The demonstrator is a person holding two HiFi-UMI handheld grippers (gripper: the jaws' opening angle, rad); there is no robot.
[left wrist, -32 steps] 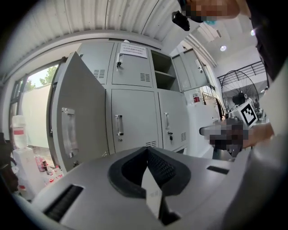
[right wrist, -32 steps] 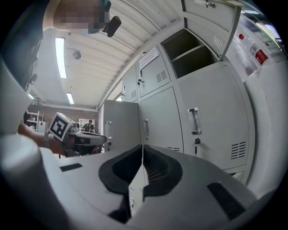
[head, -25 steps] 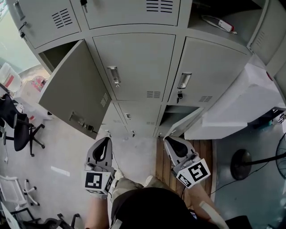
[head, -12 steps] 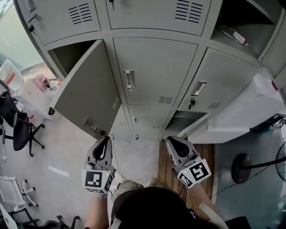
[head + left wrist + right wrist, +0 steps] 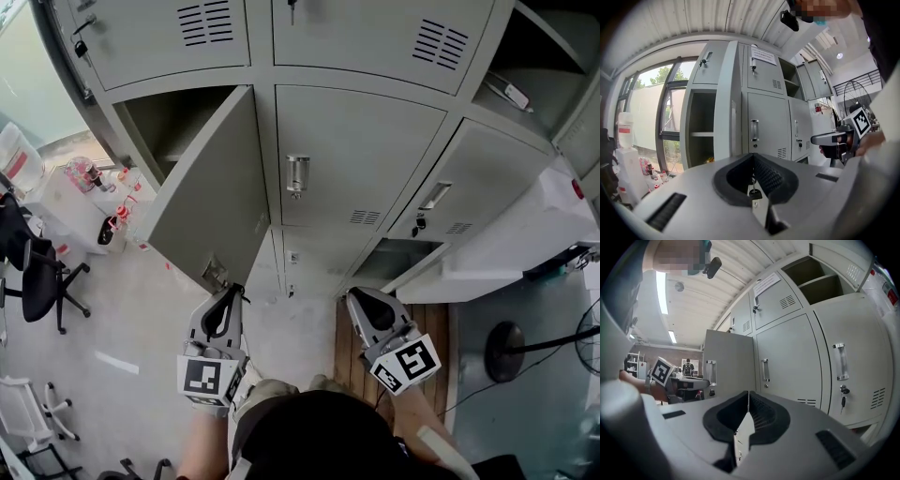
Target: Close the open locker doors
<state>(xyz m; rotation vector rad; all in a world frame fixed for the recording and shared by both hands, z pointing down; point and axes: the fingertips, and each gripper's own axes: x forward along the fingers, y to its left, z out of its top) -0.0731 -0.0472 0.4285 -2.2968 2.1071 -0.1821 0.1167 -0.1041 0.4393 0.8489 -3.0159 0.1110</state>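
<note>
At the bottom centre of the head view, the left gripper (image 5: 229, 296) and the right gripper (image 5: 357, 298) are both pointing up-frame at the lockers (image 5: 361, 141). Each is keeping its jaws pressed together on nothing. Just up-frame of the left gripper's tip, the open locker door (image 5: 206, 202) is standing swung out, left of centre. Above the right gripper, a lower locker door (image 5: 405, 272) is hanging ajar. Farther up, closed doors are filling the frame.

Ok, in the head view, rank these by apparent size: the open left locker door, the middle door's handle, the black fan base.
1. open locker door
2. fan base
3. handle
The door's lead is partly nearness: it swings toward the camera.
</note>
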